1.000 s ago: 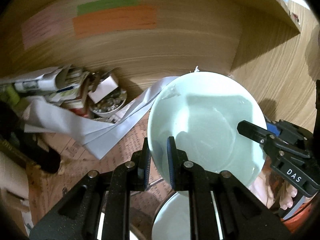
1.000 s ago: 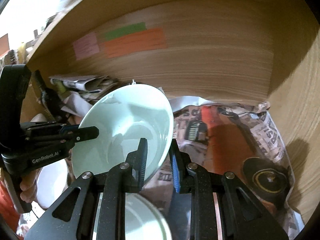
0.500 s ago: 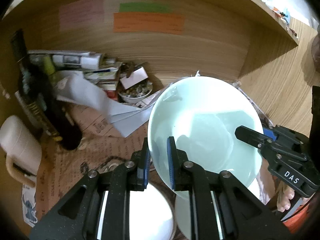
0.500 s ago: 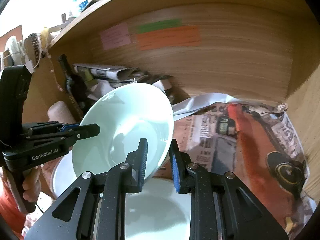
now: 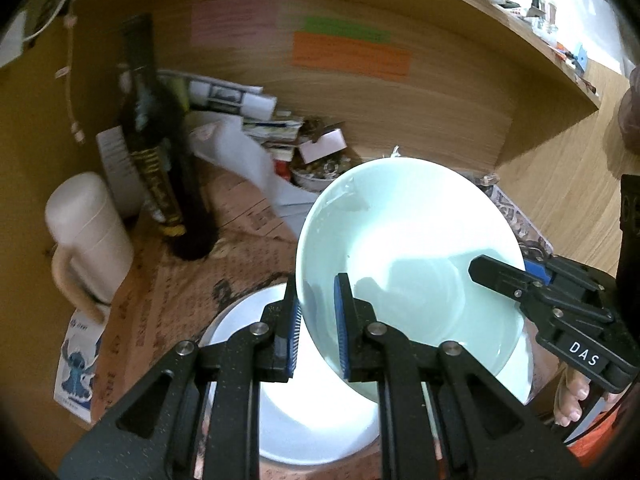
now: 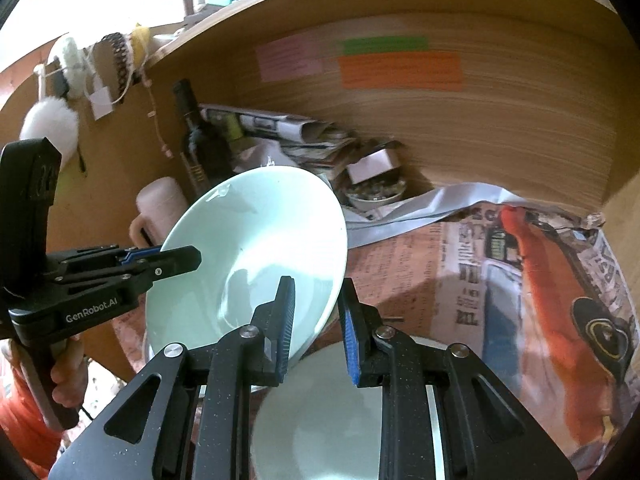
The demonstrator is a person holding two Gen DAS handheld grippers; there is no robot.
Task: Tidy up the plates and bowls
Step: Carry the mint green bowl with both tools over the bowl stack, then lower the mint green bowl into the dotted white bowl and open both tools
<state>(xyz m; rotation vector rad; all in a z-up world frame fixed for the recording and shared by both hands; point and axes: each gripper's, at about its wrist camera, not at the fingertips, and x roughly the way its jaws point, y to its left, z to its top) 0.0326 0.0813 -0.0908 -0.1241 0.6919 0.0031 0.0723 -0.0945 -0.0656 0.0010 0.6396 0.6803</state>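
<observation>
Both claws have the pale green bowl (image 5: 404, 264) by its rim, carried tilted above the white plate (image 5: 312, 412) on the newspaper-lined counter (image 5: 176, 292). The left claw (image 5: 318, 320) is clamped tight on the bowl's left edge, and the right claw (image 6: 316, 322) pinches the opposite edge just as firmly.

To set it down well, I'd level the bowl first, keep both grips even so it doesn't twist, and lower it centred over the plate before letting either side go.

Left of the bowl, the left wrist view shows the dark bottle (image 5: 160, 152) and the cream jug (image 5: 86, 236) in full, plus a cartoon sticker (image 5: 78, 368) at the counter's edge. The right wrist view adds what lies right of the bowl: open newspaper with an orange print (image 6: 532, 280), and a second white dish (image 6: 332, 412) below the claw.
</observation>
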